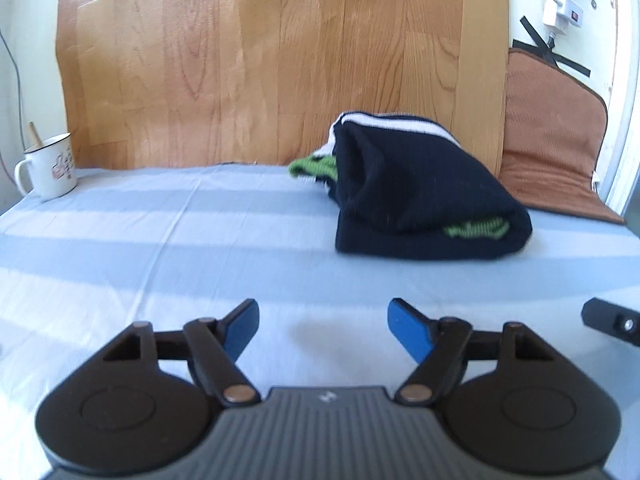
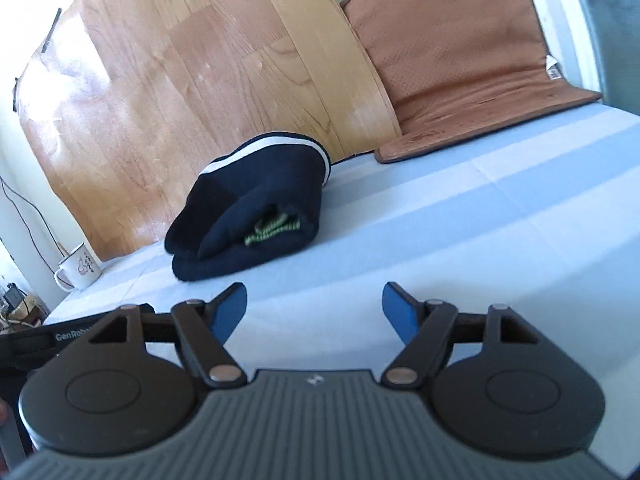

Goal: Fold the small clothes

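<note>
On the blue sheet (image 1: pixel 200 240), a stick-holding mug (image 1: pixel 48 168) and folded garment (image 1: pixel 420 200); both grippers (image 1: pixel 322 326) (image 2: pixel 314 312) spread wide, empty.

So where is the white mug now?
The white mug stands at the far left on the blue sheet, beside the wooden board, well left of the dark folded garment.

We're in a home, looks like a bedroom: a blue striped sheet (image 1: pixel 160 240) spread flat, a wood-grain board (image 1: pixel 280 60) against the wall. An enamel mug (image 1: pixel 50 168) and brown cushion (image 2: pixel 460 60) sit alongside.
</note>
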A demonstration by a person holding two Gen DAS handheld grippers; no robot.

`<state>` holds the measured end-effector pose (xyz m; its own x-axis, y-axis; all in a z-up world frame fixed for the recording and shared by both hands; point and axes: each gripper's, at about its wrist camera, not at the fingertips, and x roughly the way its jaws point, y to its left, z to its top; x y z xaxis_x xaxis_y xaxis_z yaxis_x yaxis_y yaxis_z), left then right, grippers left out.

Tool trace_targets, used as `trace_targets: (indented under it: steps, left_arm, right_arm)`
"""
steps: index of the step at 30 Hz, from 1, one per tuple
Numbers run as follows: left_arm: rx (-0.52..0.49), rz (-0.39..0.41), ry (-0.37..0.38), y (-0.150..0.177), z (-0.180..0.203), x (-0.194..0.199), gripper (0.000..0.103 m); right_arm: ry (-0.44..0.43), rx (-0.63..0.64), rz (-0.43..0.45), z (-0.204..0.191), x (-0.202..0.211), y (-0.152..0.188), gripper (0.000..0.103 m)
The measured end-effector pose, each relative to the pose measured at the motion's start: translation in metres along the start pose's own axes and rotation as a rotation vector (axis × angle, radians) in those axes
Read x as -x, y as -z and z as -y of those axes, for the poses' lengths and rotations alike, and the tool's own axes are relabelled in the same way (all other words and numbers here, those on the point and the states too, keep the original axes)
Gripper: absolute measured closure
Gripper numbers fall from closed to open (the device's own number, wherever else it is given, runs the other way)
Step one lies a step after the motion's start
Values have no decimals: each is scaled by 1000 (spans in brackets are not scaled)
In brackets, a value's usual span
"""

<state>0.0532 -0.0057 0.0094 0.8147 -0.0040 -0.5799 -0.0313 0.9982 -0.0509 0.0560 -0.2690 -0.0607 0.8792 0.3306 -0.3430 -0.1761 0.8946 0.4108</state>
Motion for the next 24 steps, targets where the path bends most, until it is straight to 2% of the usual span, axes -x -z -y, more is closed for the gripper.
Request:
trace_targets:
  steps: [4,13,24]
  left_arm:
    - [-12,-11,-19,13,0,6,29]
    - [-25,38,-60,19,0,17,27]
    - [-67,67,-83,22,6,20,20]
  right_arm:
    - [11,22,9,-7,8,8,26]
    - [24,82,28,-20,14,16,26]
    - [11,62,30,-19,16,18,24]
